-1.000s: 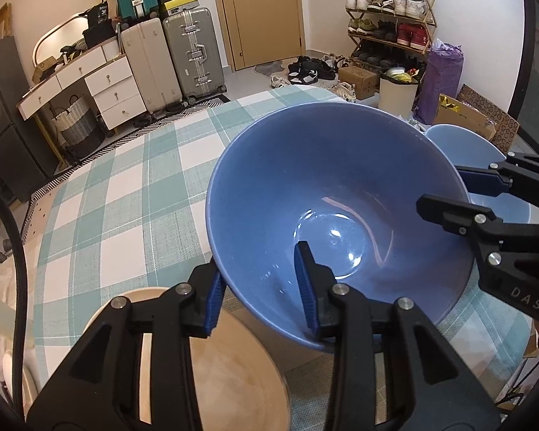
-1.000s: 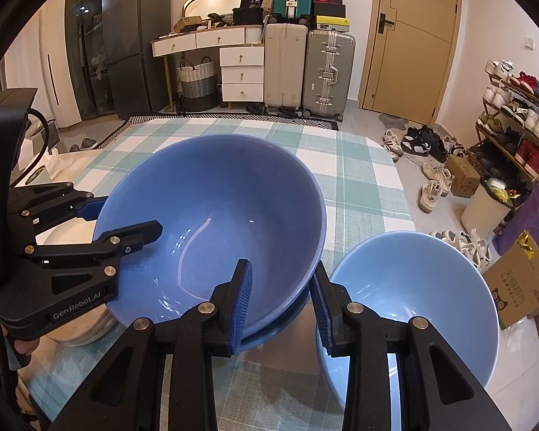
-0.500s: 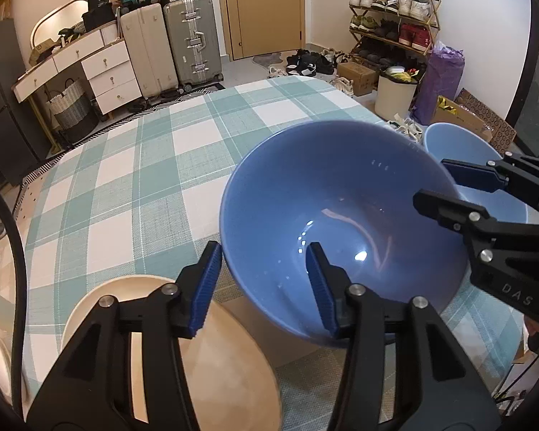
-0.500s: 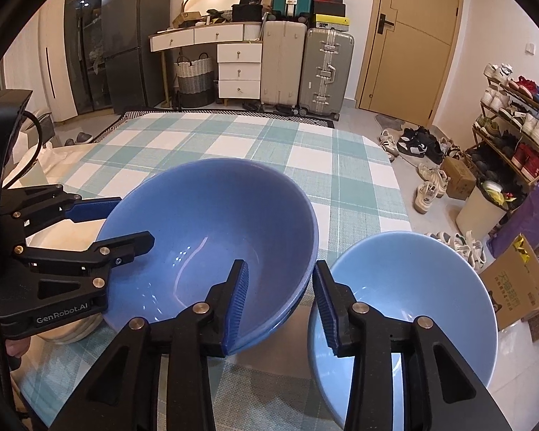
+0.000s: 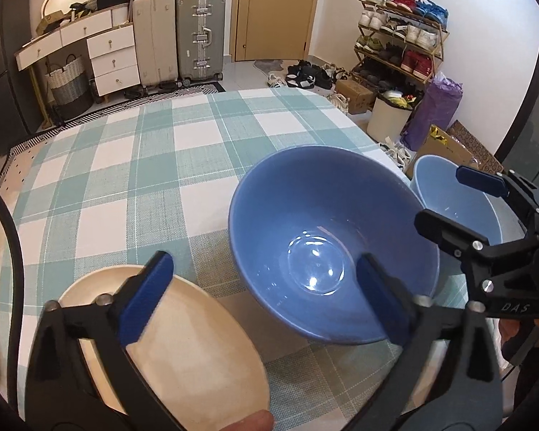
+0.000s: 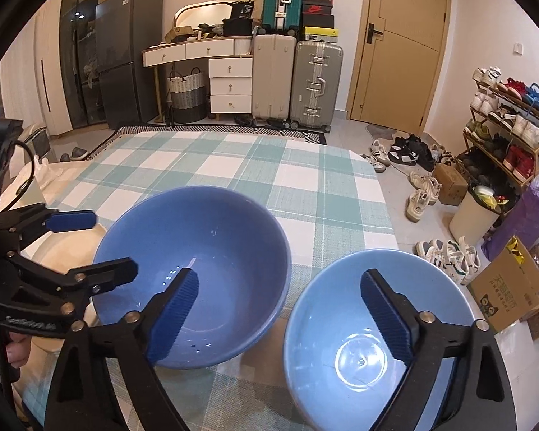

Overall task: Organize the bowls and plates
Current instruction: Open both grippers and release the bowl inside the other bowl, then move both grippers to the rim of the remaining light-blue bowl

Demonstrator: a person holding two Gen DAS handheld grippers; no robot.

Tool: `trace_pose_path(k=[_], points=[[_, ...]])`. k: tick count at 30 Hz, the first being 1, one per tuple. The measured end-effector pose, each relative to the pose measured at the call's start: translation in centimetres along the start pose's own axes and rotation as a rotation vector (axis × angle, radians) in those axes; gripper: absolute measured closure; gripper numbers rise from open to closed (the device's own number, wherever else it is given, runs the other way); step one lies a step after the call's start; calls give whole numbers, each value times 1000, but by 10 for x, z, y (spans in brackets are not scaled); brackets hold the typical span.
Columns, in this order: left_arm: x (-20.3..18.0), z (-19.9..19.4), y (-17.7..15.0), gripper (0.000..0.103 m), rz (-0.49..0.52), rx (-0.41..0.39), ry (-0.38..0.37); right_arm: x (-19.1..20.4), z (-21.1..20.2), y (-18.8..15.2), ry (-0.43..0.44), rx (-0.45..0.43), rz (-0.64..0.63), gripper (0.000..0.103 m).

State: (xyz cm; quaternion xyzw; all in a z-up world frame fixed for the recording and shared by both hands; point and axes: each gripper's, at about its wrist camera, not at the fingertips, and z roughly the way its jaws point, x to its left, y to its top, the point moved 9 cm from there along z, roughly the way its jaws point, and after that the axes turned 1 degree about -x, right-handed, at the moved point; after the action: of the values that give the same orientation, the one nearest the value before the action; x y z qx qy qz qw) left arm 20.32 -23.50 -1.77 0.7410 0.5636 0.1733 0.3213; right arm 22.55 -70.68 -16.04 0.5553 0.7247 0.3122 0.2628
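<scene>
Blue ceramic is filling the middle of both wrist views: the dark blue bowl (image 5: 332, 248) is sitting upright on the green-and-white checked tablecloth (image 5: 125, 186), with nothing gripping it. The left gripper (image 5: 262, 287) is hanging over the bowl's near rim with its jaws having just been opening and now standing spread wide; one blue pad is lying inside the bowl and the other is out over the cream plate (image 5: 183, 352), neither pressing on the rim. The right gripper (image 6: 280, 309) is likewise standing wide after its jaws have just been opening, one pad over the dark blue bowl's inner wall and the other over the light blue bowl (image 6: 373, 337), with the narrow strip of cloth between the two bowls lying between its fingers. The light blue bowl is resting just beside the dark one, near the table's edge, and the cream plate is sitting close on the dark bowl's other side. Beyond the table, suitcases (image 6: 298, 82) are standing by a wooden door (image 6: 399, 43), and a shoe rack (image 6: 510, 125) is lining the wall.
</scene>
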Motion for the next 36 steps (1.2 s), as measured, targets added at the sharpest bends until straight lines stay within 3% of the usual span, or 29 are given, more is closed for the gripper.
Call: trace_pose_path(k=[4, 14, 20, 26, 34, 36], points=[[-1, -6, 0, 2, 1, 0, 3, -3, -6, 2, 27, -11, 40, 6], [-27, -15, -6, 2, 17, 23, -39, -36, -40, -2, -13, -49, 114, 5], [-55, -15, -11, 3, -7, 67, -101, -67, -73, -9, -42, -105, 167, 5], [-99, -22, -11, 3, 76, 65, -150, -97, -94, -23, -71, -133, 203, 5], [-163, -28, -16, 15, 122, 86, -291, -127, -105, -49, -92, -133, 278, 5], [-177, -26, -20, 28, 130, 110, -323, -131, -106, -55, -98, -128, 292, 5]])
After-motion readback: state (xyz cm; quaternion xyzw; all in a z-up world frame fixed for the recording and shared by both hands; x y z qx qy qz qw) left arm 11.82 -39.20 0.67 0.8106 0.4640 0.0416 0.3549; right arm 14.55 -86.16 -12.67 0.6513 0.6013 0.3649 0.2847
